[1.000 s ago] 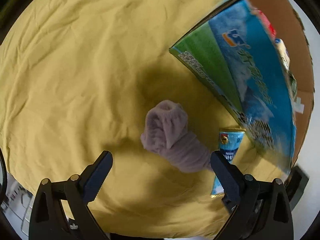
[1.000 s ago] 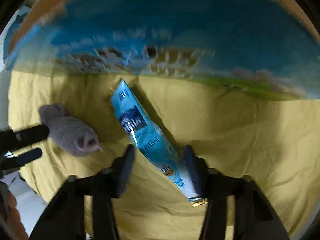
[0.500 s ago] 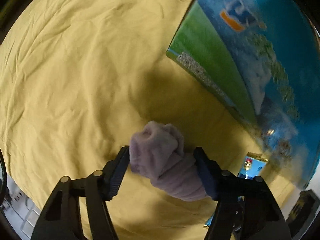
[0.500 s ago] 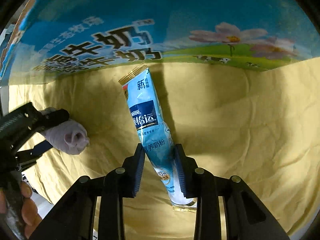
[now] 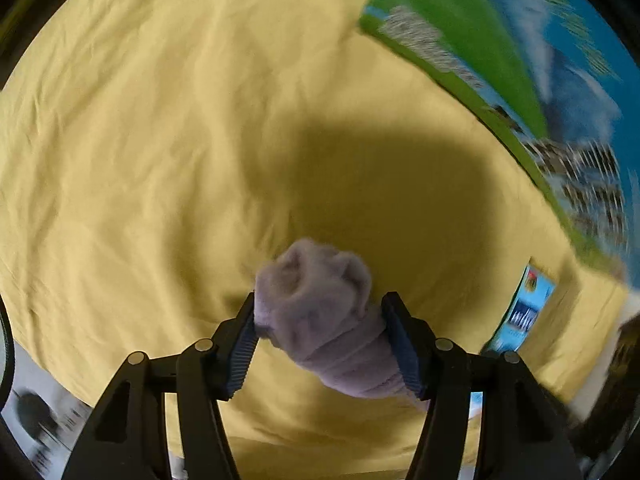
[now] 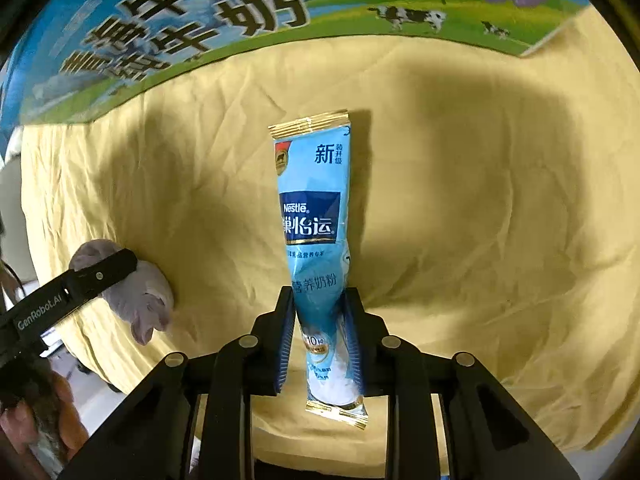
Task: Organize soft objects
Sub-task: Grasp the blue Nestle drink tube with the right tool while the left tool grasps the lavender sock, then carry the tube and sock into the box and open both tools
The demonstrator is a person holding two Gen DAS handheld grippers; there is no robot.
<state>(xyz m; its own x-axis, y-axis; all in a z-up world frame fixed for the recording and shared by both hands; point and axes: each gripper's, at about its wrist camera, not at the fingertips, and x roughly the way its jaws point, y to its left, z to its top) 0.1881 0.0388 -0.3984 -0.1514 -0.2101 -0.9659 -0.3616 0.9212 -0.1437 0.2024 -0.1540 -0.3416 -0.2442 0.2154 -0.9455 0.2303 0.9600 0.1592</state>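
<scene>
Left wrist view: my left claw (image 5: 320, 340) is closed on a rolled lavender sock (image 5: 320, 312), its blue pads pressing both flanks, above the yellow cloth (image 5: 160, 160) covering the worktop. A blue-and-green milk carton box (image 5: 520, 60) stands at upper right. Right wrist view: my right claw (image 6: 322, 340) is clamped tight on the lower part of a light-blue Nestlé powder sachet (image 6: 312, 216), which points away toward the box. The sock appears at far left, gripped between the left claw's fingers (image 6: 100, 276).
</scene>
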